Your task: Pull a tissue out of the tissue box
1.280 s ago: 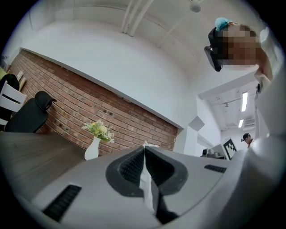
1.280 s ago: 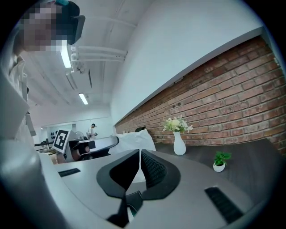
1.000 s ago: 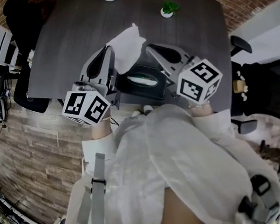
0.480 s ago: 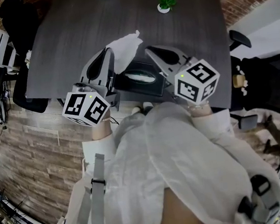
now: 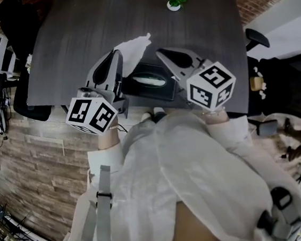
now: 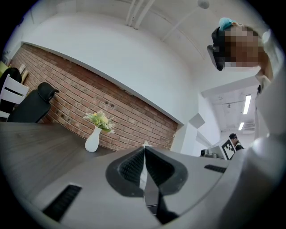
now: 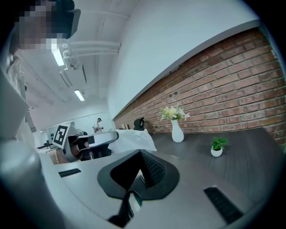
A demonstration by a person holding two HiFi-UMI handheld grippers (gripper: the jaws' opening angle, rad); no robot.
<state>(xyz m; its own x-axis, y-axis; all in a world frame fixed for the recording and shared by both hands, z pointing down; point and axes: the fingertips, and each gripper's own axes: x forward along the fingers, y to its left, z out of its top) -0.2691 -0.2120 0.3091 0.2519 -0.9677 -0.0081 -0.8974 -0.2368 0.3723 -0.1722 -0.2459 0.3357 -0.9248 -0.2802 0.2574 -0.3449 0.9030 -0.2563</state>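
Now we note the left gripper (image 6: 144, 151) clamped on the tissue (image 5: 134, 50), the sheet held just above the tissue box (image 5: 163, 92), toward its left. The right gripper (image 7: 141, 155) is closed and empty, beside the box's right. Risk, we judge: the unheld box drags along, or the thin sheet tears leaving it.

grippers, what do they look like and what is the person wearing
The left gripper and right gripper are light grey shells with black ribbed pads inside the jaws. Each carries a white cube with black square markers. The person wears a white top.
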